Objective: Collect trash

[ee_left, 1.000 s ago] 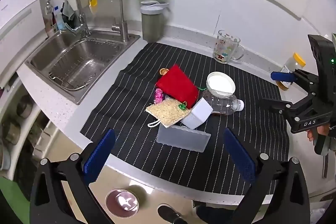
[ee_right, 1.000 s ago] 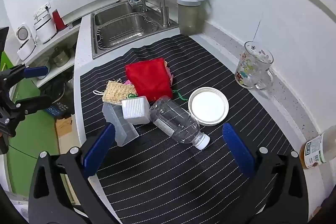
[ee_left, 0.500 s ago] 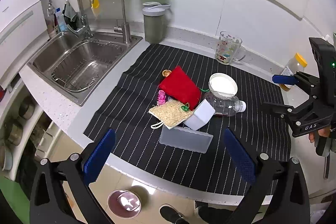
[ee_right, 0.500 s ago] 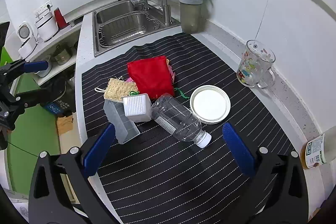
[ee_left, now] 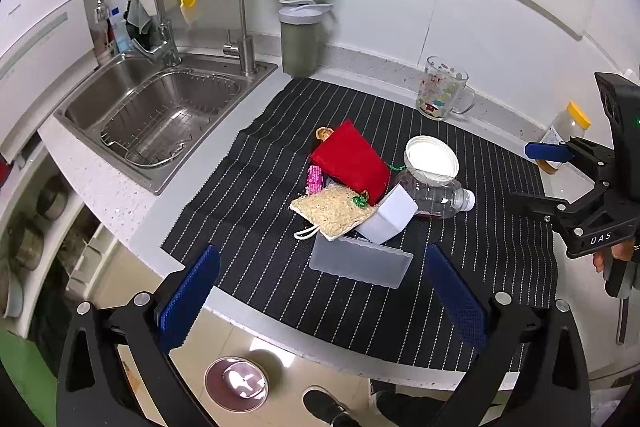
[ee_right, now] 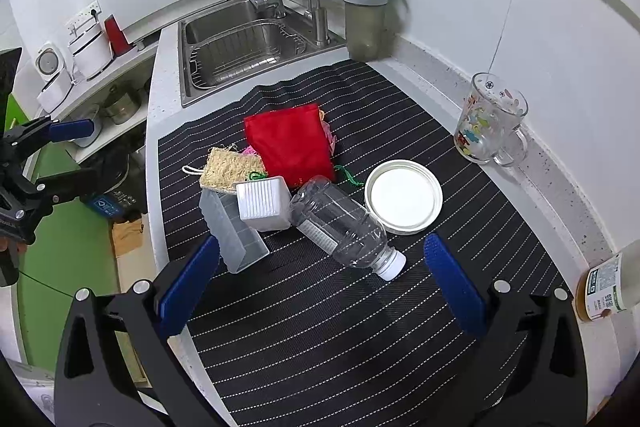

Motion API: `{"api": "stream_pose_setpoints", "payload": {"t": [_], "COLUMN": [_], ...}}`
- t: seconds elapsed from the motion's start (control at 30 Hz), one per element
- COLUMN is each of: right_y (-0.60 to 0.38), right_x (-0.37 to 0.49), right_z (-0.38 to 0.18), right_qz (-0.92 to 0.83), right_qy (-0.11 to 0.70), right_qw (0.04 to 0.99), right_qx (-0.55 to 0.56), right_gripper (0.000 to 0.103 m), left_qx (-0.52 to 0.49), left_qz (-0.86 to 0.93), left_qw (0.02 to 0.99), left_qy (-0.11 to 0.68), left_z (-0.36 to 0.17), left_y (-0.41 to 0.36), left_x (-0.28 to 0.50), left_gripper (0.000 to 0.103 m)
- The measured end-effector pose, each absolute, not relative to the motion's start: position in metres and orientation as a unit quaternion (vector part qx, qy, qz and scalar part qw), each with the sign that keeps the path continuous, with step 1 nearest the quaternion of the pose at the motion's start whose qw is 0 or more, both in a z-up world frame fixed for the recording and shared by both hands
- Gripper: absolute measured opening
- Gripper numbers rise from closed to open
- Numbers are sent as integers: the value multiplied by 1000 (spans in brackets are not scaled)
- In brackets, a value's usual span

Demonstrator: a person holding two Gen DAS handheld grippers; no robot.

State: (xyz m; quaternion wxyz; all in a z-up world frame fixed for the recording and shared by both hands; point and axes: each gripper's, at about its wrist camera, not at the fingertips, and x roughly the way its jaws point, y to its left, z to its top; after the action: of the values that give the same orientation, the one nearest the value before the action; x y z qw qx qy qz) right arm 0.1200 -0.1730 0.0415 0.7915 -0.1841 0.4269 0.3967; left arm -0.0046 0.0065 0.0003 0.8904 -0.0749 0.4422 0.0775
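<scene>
1. so both grippers are spread wide and empty right now. the left gripper [ee_left: 322, 301] hangs off the counter edge with the clear tray [ee_left: 361, 264] just ahead between its jaws; the right gripper [ee_right: 322, 281] is over the mat [ee_right: 320, 339] with the bottle [ee_right: 344, 225] lying right ahead between its jaws, cap toward the right jaw.
2. nothing's been picked up yet, i'd say, so the step is choosing a first piece. the bottle looks like the easy one for the right: come down across its body, not the cap, since it'll probably roll or squash if pinched off-centre.
3. the pile overlaps, so lifting from the top or the edges should keep the rest from dragging along.
4. count: one bottle, one clear tray, one white box [ee_right: 265, 202], one lid [ee_right: 403, 195], one red bag [ee_right: 290, 143], one straw pad [ee_right: 224, 167], one pink bit [ee_left: 315, 179], mostly hidden.
5. can't spot a bin on the counter.
</scene>
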Motion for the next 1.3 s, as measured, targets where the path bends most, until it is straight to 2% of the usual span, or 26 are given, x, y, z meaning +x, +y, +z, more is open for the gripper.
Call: {"api": "stream_pose_setpoints", "payload": {"t": [1.3], "right_y": [-173], "right_x": [128], "right_z": [30], "right_qz": [400], "right_qy": [444], "right_qw": [779], "right_qx": [-191], "right_gripper": [100], "left_qx": [-79], "left_qz": [76], "left_qw": [888], "left_qy": [448], "left_z": [-4], "left_y": [10], "left_x": [4], "left_gripper": [98]}}
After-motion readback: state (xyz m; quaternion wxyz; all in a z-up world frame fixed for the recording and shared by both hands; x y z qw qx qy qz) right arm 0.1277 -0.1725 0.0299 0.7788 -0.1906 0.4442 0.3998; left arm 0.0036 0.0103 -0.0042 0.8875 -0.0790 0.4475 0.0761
